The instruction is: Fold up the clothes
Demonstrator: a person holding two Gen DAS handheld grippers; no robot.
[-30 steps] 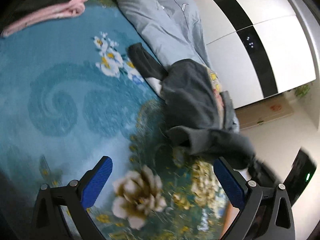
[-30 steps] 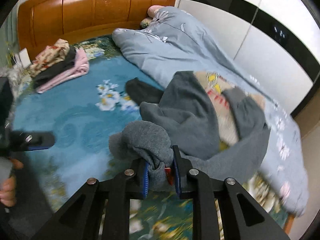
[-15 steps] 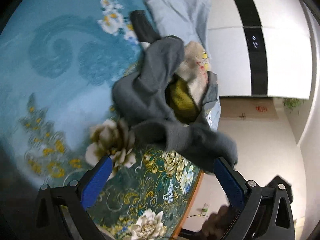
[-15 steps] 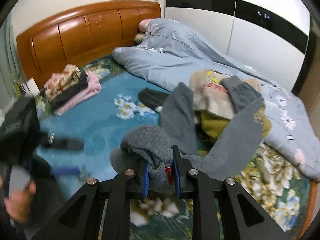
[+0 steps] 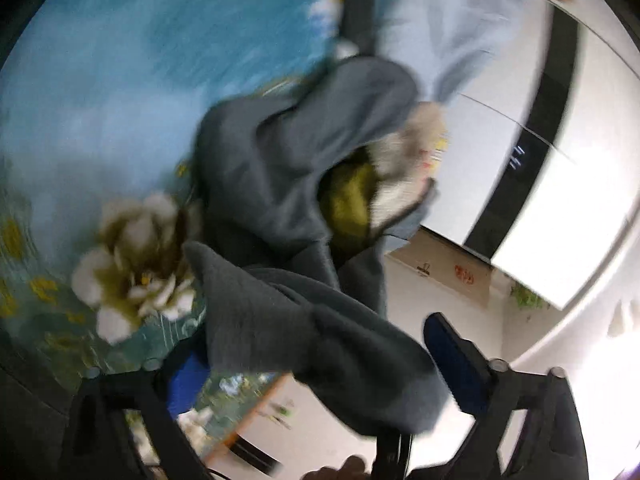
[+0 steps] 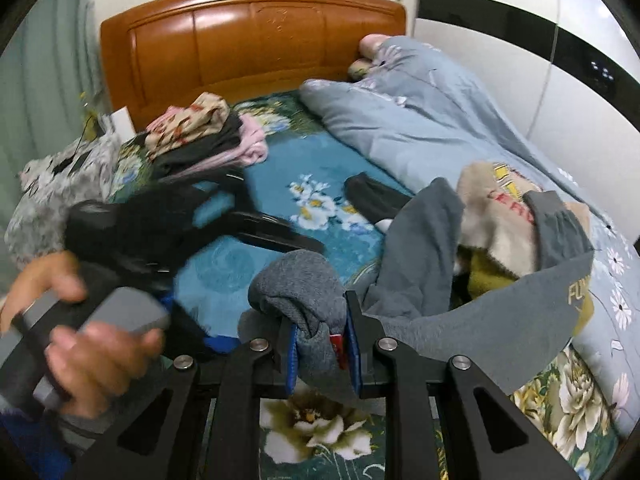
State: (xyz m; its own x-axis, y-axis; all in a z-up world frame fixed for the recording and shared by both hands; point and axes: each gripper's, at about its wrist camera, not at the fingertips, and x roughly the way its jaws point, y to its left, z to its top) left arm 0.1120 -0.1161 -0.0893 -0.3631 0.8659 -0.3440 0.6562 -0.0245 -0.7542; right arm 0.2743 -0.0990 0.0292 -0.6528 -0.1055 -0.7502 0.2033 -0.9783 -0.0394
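Grey garment (image 5: 304, 184) sprawled across bed (image 5: 100, 100) in left wrist view, hem draped between blue pads of left hand-held gripper (image 5: 320, 364), jaws spread wide. Right wrist view: right hand-held gripper (image 6: 322, 346) clamped on bunched grey fabric (image 6: 298, 284); folded clothes pile (image 6: 200, 136) at 10 o'clock near headboard (image 6: 248, 40).

Pale yellow lettering beginning "FU" is showing on the grey sweatshirt (image 6: 520, 312); the remaining letters are running out of sight over a fold. Red letters are showing on the beige garment (image 6: 500, 200), too creased to read reliably. A red mark on the wall board (image 5: 464, 276) is appearing blurred.
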